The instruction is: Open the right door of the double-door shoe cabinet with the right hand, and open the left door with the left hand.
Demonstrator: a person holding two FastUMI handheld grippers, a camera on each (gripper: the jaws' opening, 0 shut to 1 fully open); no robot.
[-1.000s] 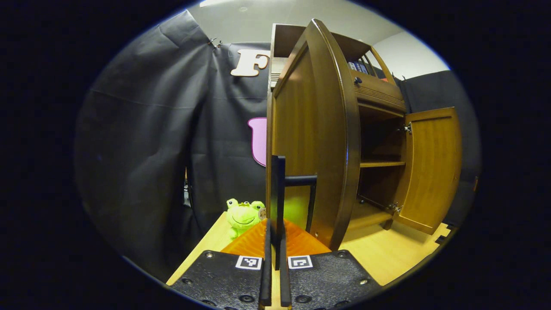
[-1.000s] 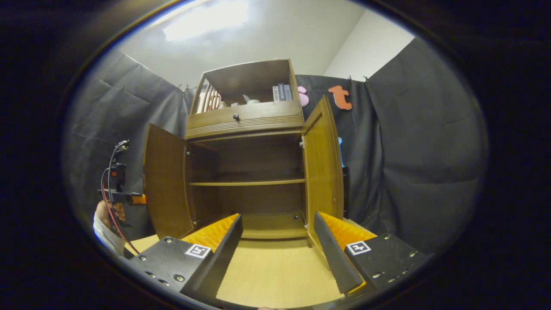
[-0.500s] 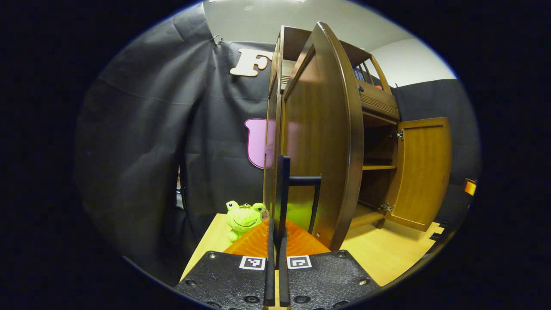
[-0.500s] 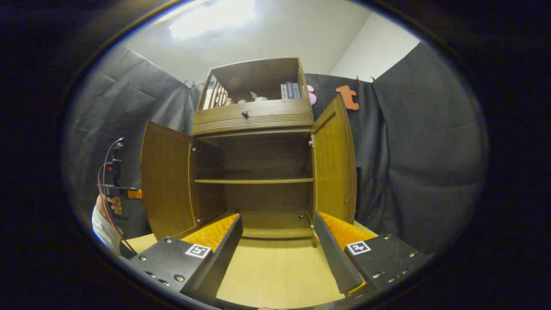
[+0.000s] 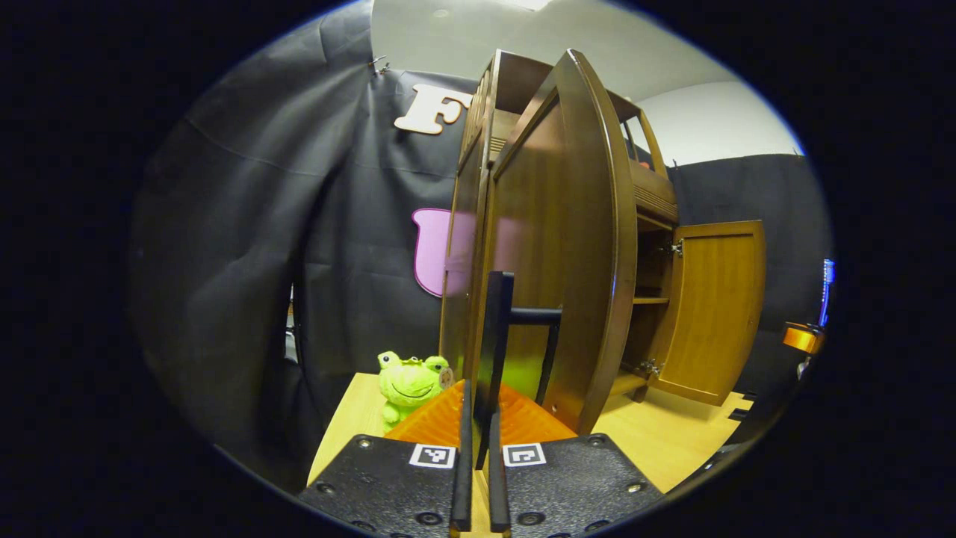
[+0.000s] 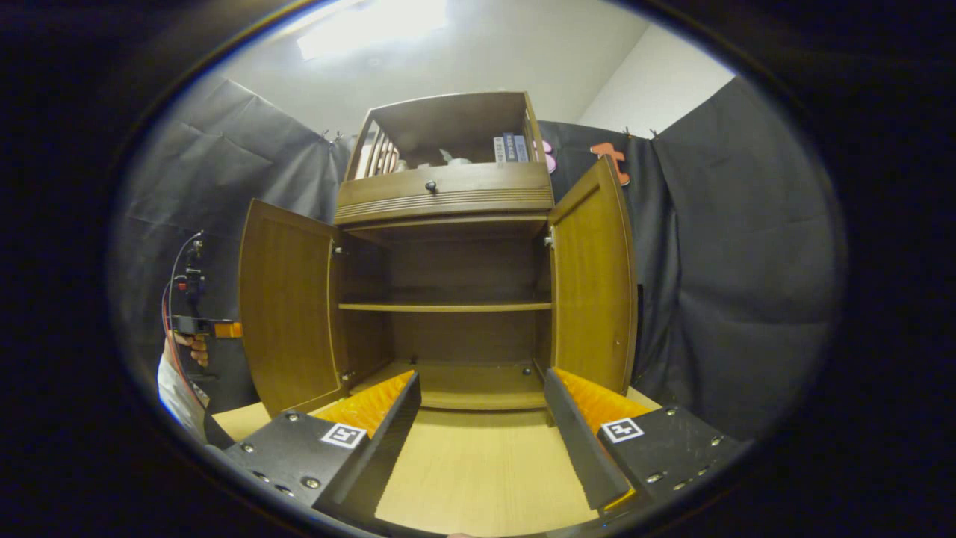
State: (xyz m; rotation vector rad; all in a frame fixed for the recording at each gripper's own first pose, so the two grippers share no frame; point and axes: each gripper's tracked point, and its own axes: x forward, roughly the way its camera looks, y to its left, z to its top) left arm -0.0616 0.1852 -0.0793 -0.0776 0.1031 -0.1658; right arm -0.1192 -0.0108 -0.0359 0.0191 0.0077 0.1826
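We see the left gripper (image 5: 478, 418) pinching the dark bar handle (image 5: 499, 329) of the brown wooden cabinet's left door (image 5: 556, 246), which stands swung wide. The right gripper (image 6: 478, 418) hangs with jaws spread before the open cabinet (image 6: 448, 299), near its open right door (image 6: 594, 276).

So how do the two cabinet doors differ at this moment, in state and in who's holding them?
The left door has its black bar handle clamped in the left gripper; the right door stands free, with the right gripper open and apart from it on the near side. Both are brown wood and swung wide, baring the shelf.
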